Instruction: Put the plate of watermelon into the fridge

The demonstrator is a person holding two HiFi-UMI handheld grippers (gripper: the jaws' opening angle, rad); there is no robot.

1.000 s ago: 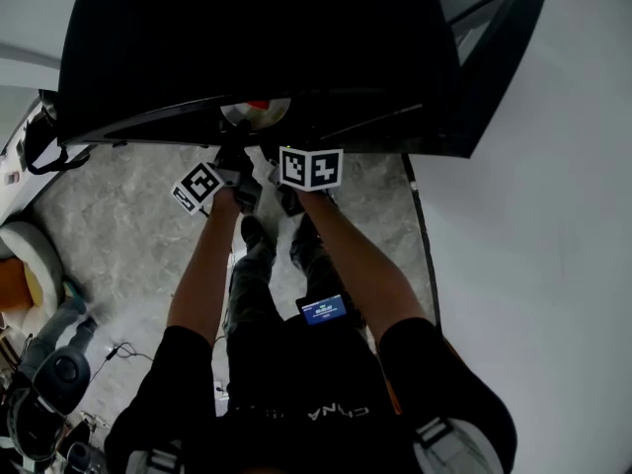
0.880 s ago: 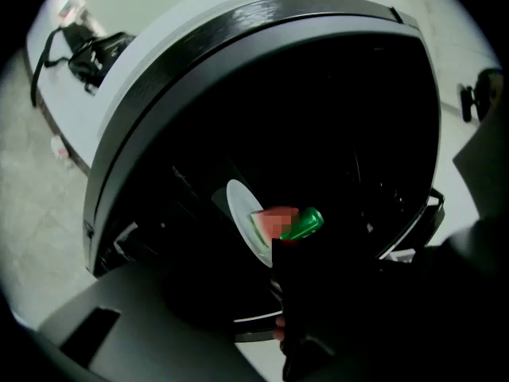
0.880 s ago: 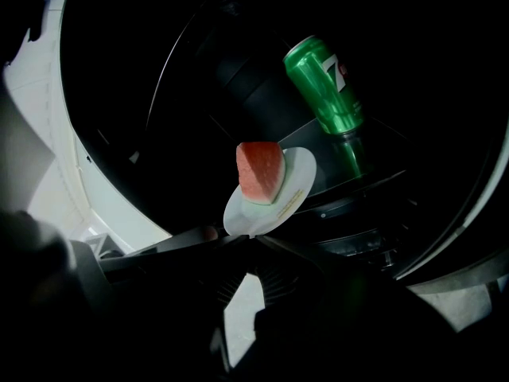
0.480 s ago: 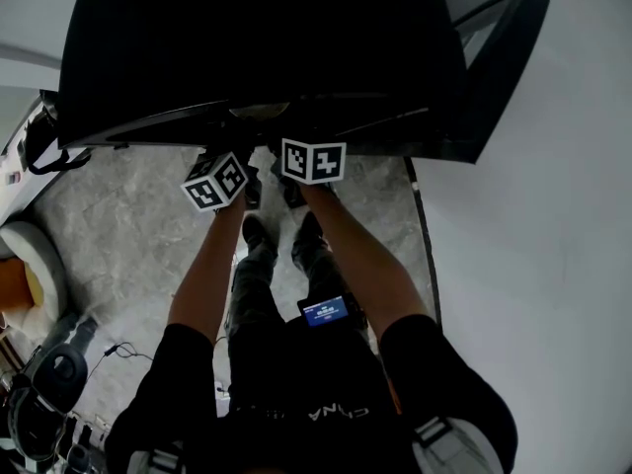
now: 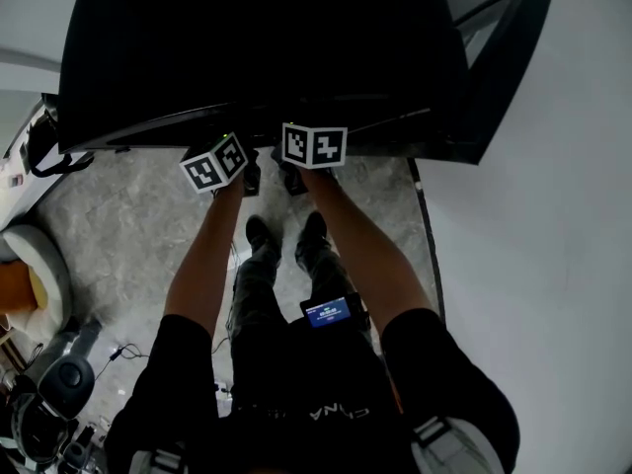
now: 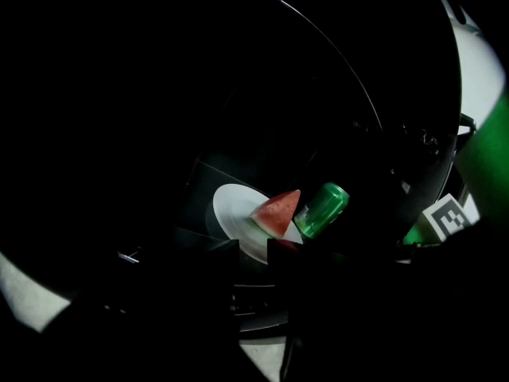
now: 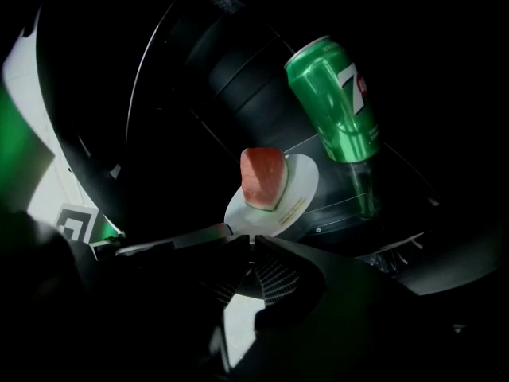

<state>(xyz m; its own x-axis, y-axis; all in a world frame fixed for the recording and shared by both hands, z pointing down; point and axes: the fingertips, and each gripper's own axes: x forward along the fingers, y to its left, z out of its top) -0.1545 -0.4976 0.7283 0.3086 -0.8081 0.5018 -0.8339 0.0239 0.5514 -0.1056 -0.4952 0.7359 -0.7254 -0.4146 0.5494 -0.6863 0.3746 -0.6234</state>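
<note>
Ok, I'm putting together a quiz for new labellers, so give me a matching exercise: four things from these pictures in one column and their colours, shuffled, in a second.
Things:
1. plate
2. watermelon slice
3. can
4. fridge

Colours:
a. green
b. black
c. white
d. red

Pairs: 1-c; 2-d; 3-a; 4-b
</note>
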